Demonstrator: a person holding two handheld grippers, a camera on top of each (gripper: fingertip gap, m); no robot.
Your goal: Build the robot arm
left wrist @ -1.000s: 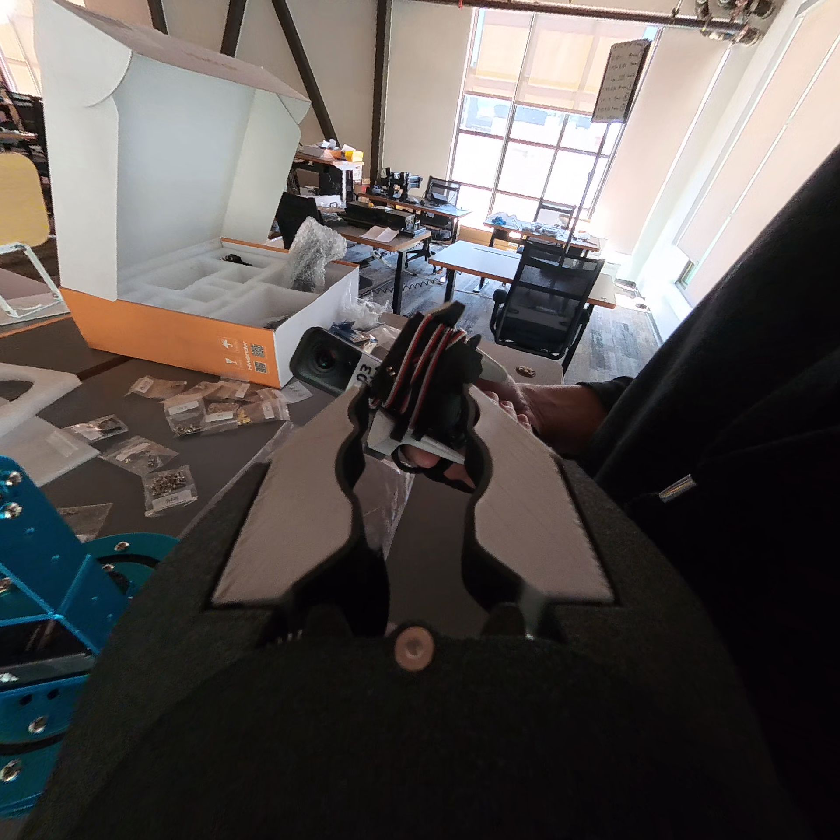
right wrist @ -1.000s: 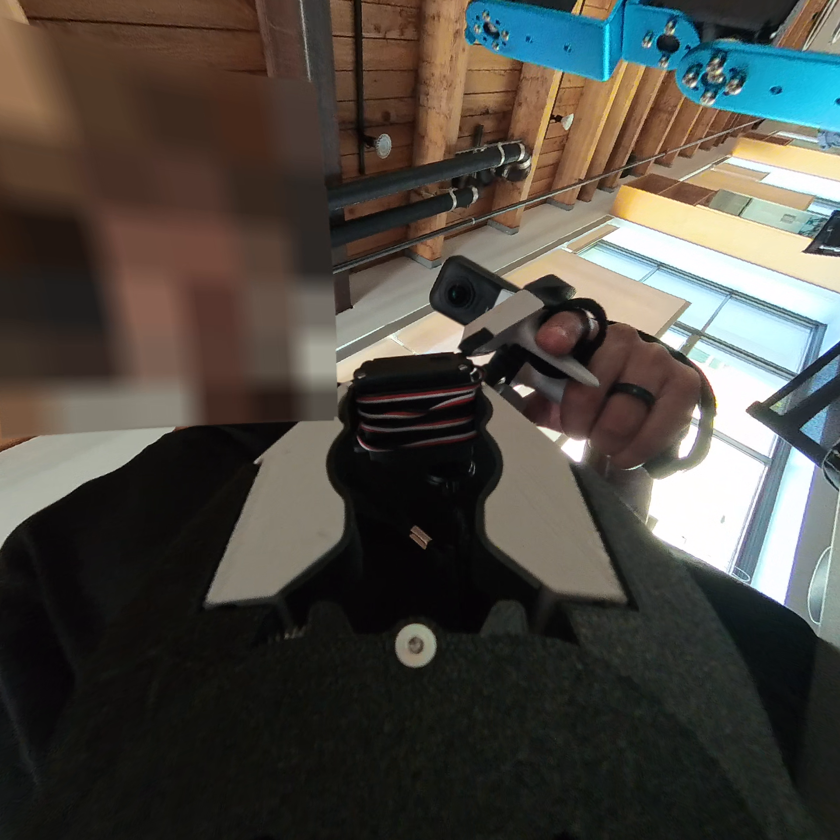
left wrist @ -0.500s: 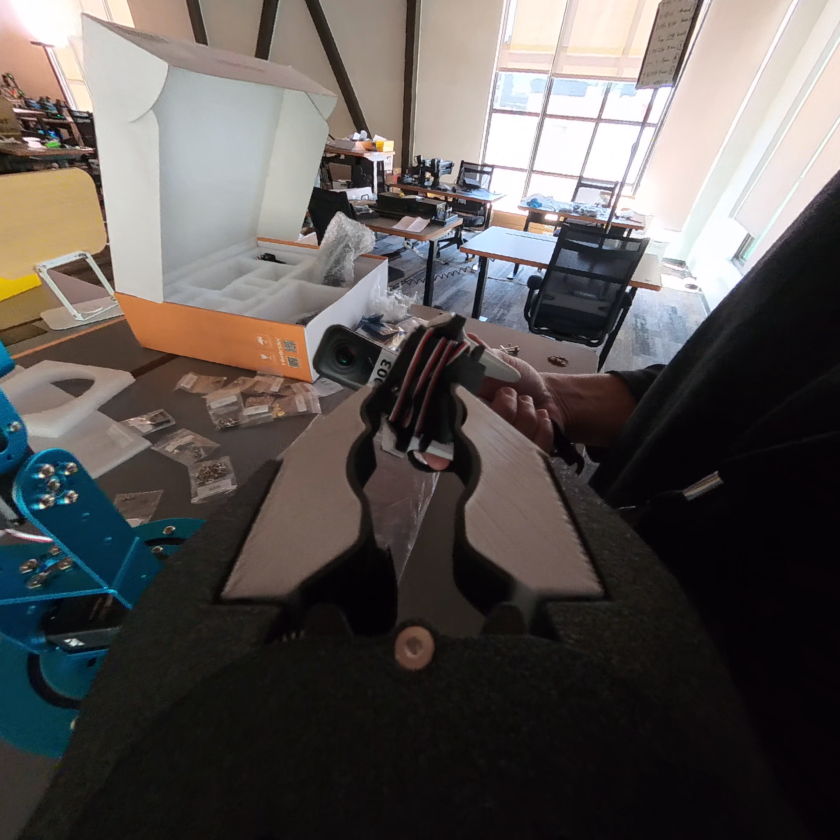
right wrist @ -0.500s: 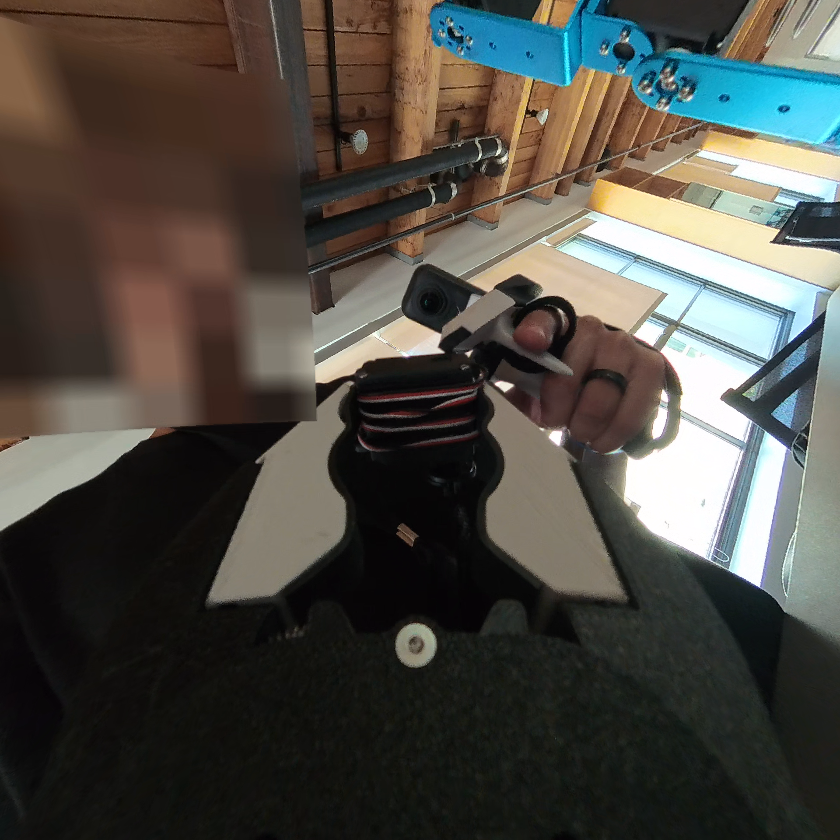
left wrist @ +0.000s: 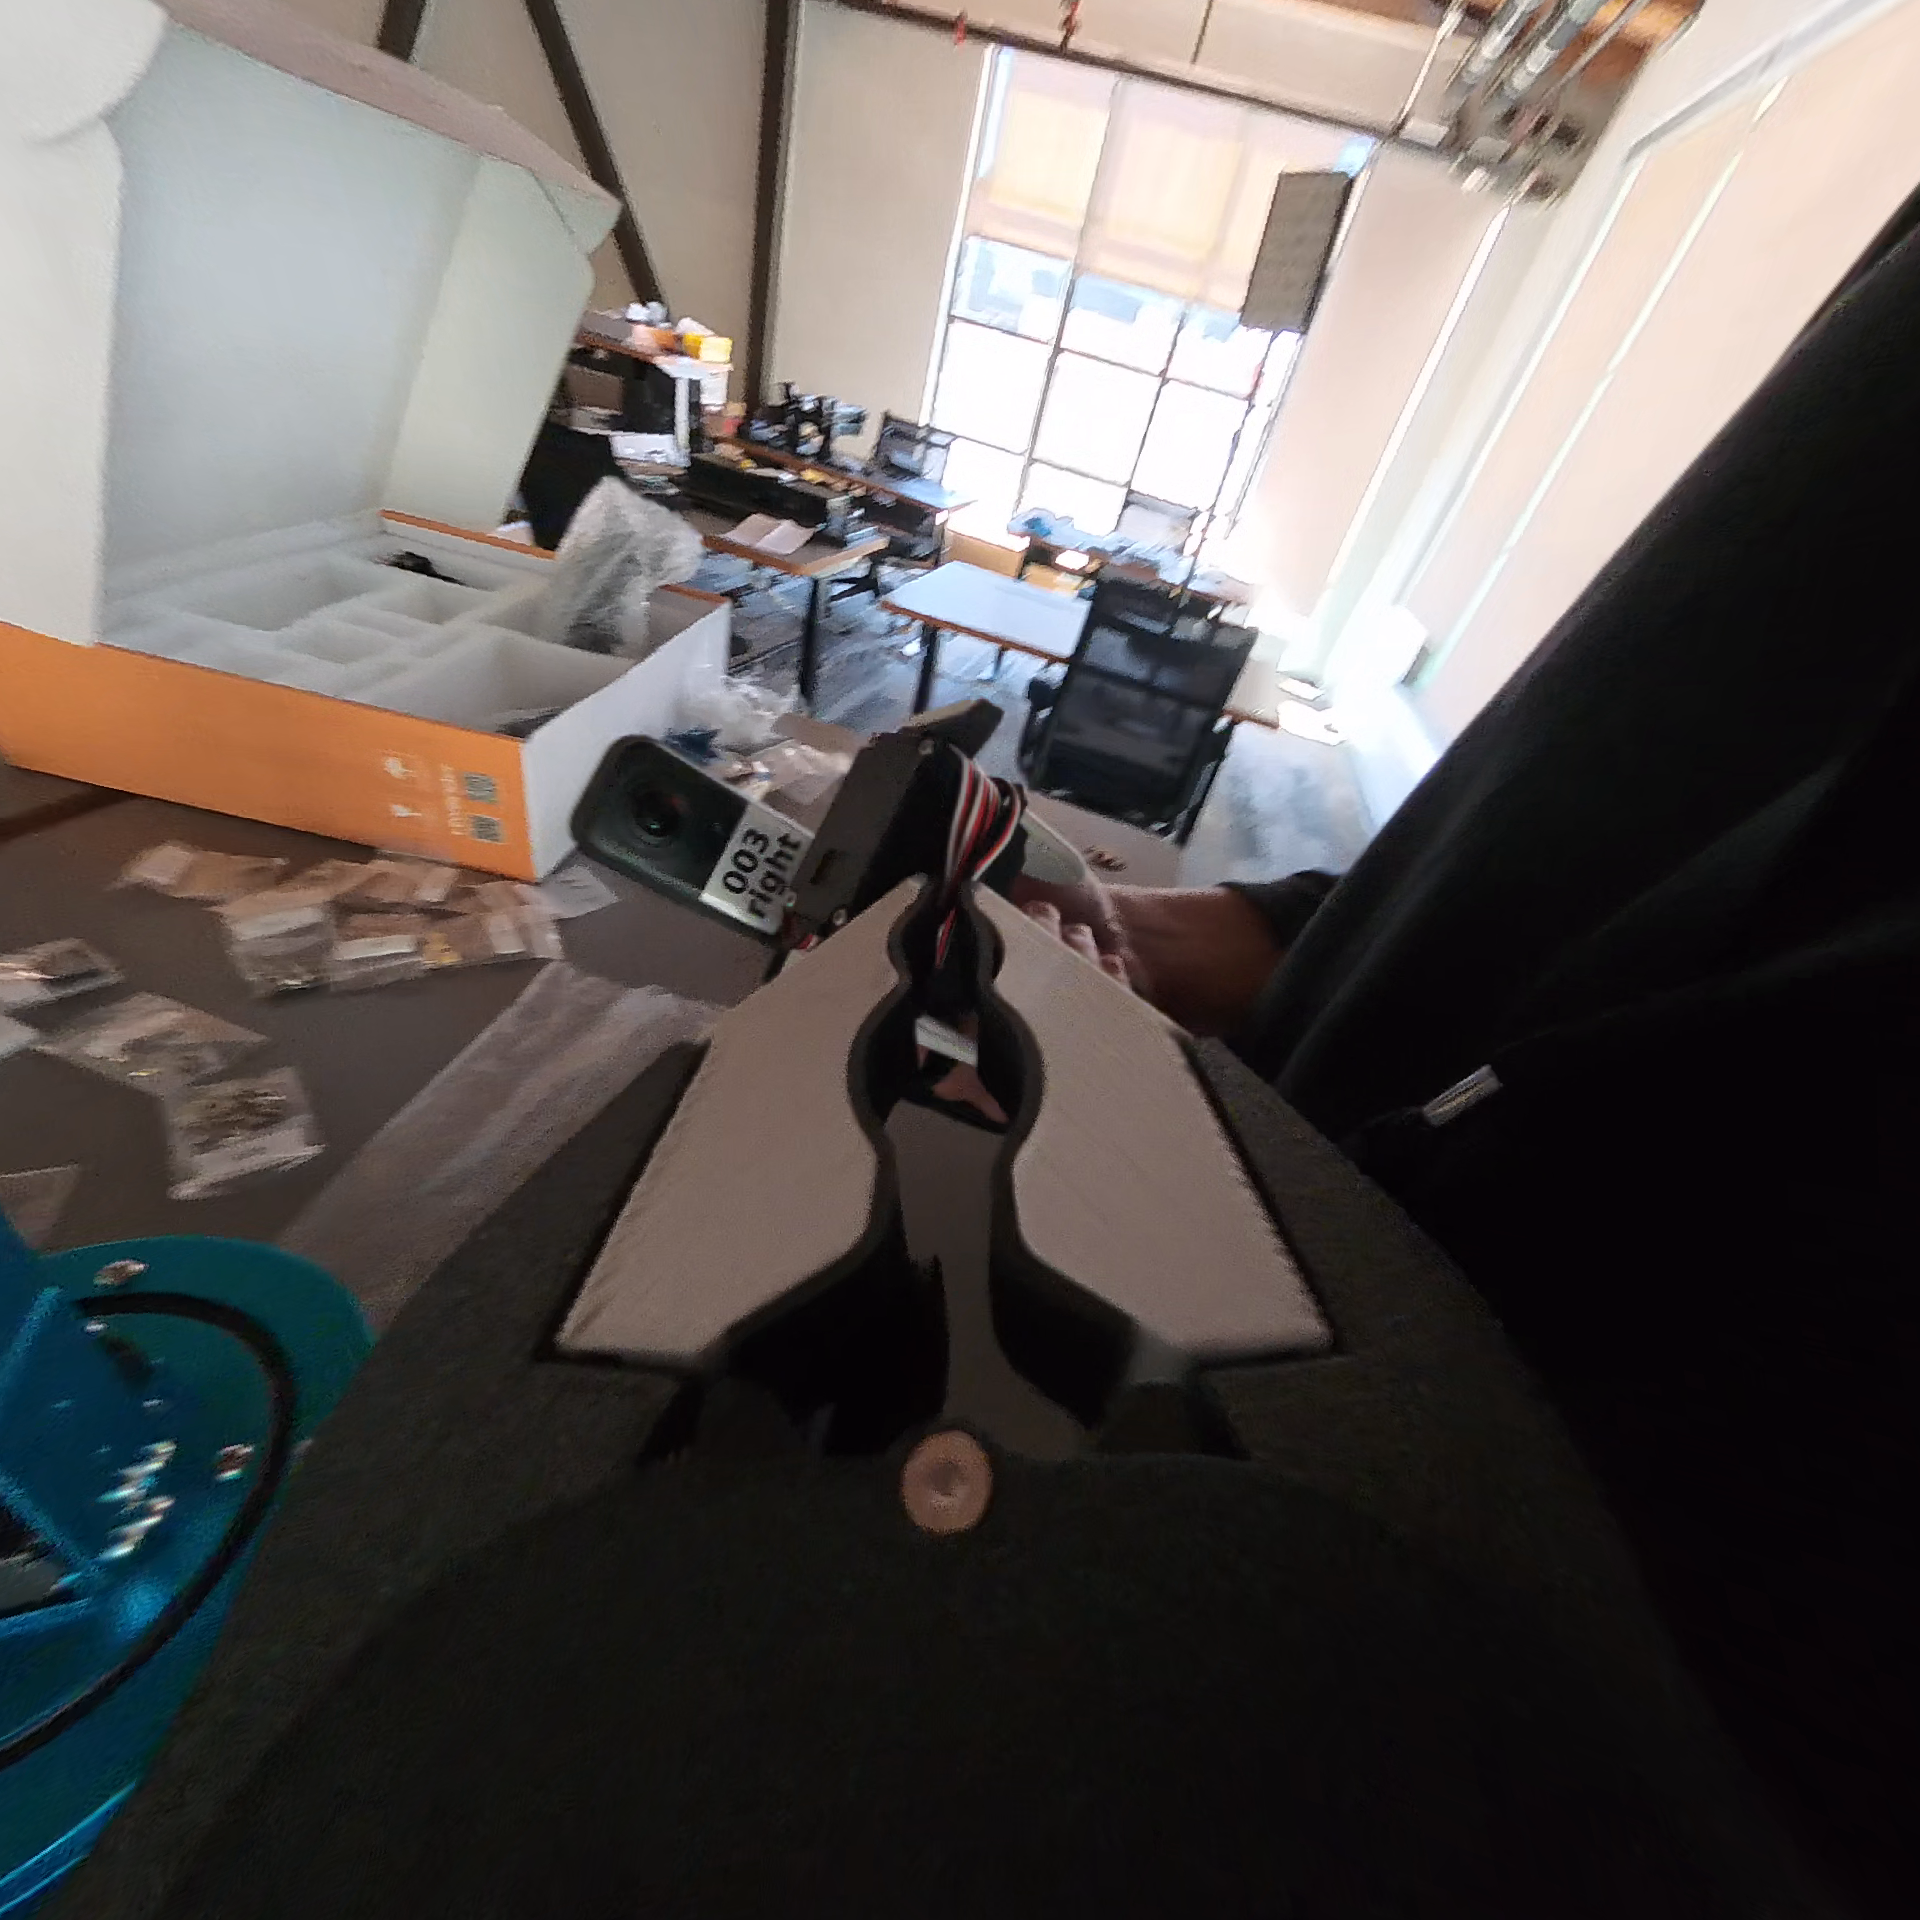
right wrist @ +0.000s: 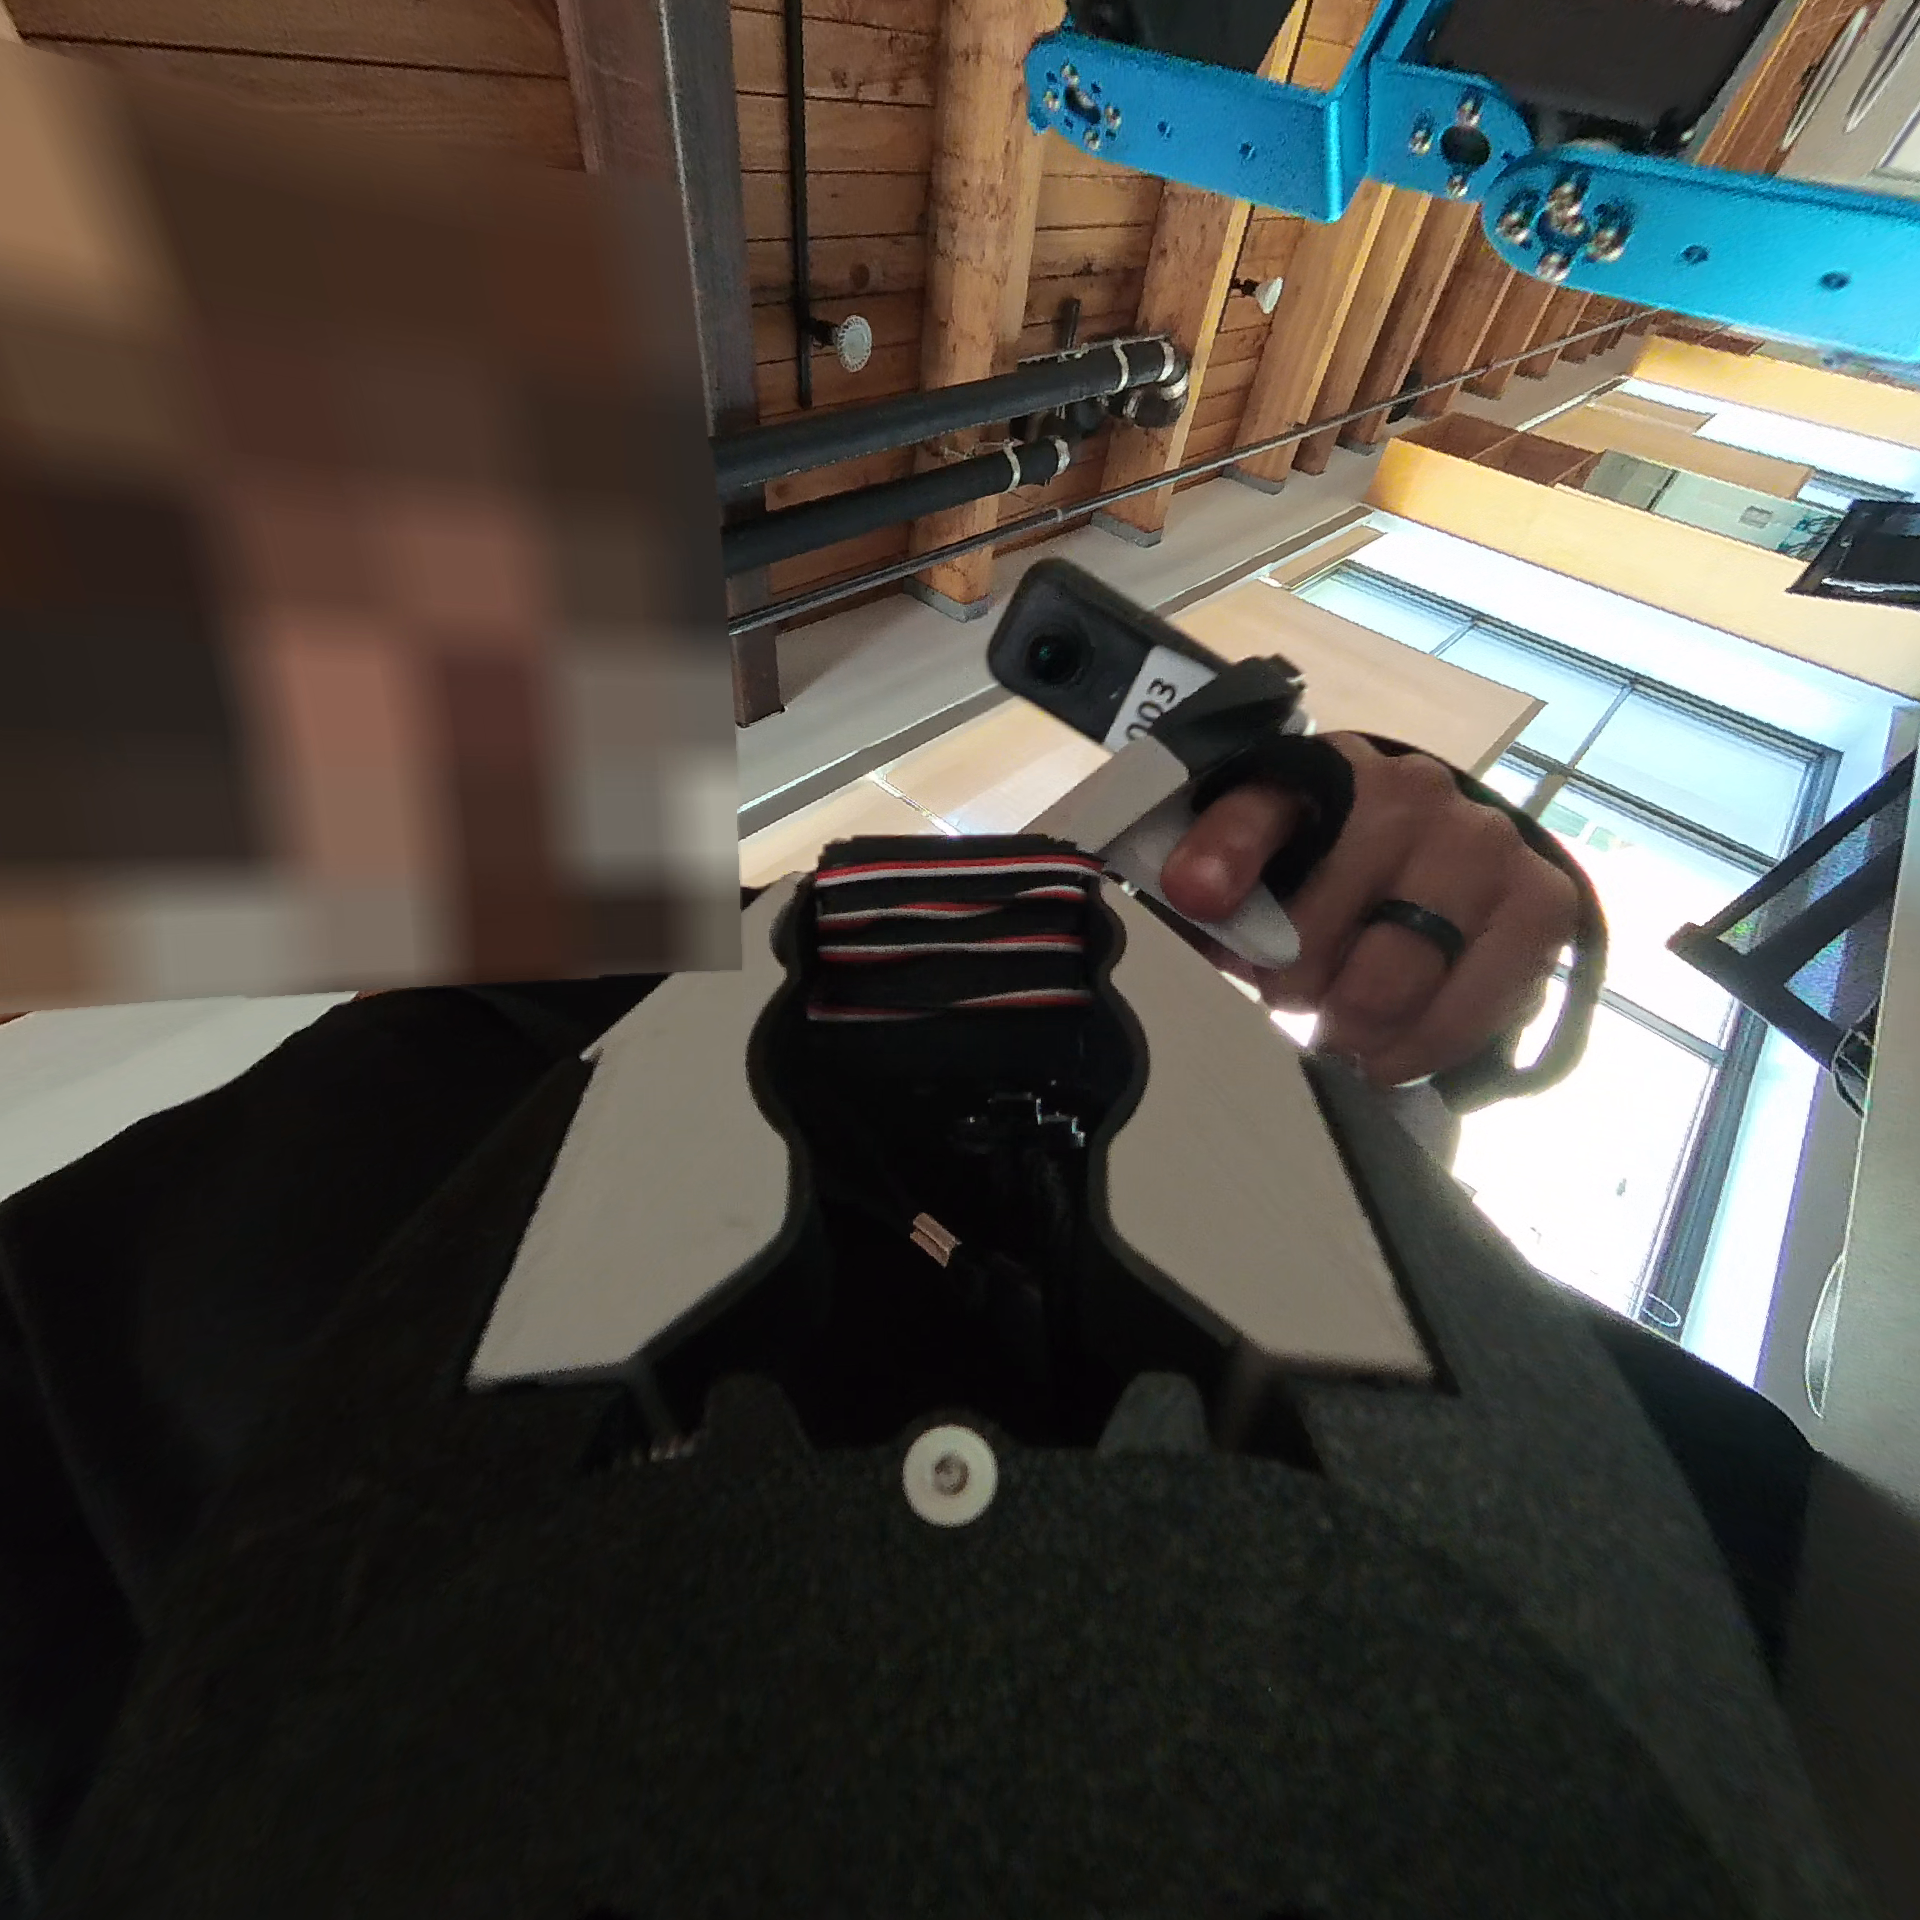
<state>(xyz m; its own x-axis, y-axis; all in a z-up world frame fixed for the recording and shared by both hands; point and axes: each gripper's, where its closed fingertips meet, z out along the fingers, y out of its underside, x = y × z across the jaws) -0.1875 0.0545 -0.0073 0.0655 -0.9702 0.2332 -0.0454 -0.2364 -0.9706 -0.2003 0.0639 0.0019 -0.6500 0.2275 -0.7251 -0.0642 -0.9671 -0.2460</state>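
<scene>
A small black servo point(right wrist: 951, 977) with red, white and black wire wound around it sits between the two grippers, held in the air. My right gripper point(right wrist: 951, 899) is shut on the servo's body. In the left wrist view the servo point(left wrist: 888, 821) sits just beyond my left gripper point(left wrist: 940, 904), whose fingertips are nearly together on the wire bundle point(left wrist: 971, 831). The right gripper's camera point(left wrist: 665, 821) faces me there. In the right wrist view the left gripper's camera point(right wrist: 1060, 655) and the hand point(right wrist: 1403, 914) holding it are at the upper right.
An open orange and white box point(left wrist: 312, 748) stands at the back left of the dark table. Small bags of screws point(left wrist: 239, 1112) lie in front of it. A blue metal base point(left wrist: 156, 1455) is at the near left. Blue metal brackets point(right wrist: 1247, 125) show overhead. A black sleeve point(left wrist: 1662, 935) fills the right.
My left gripper has rolled and its fingers have closed in from the servo body onto the wires. In the right wrist view the left gripper has shifted to the right. The right grip is unchanged.
</scene>
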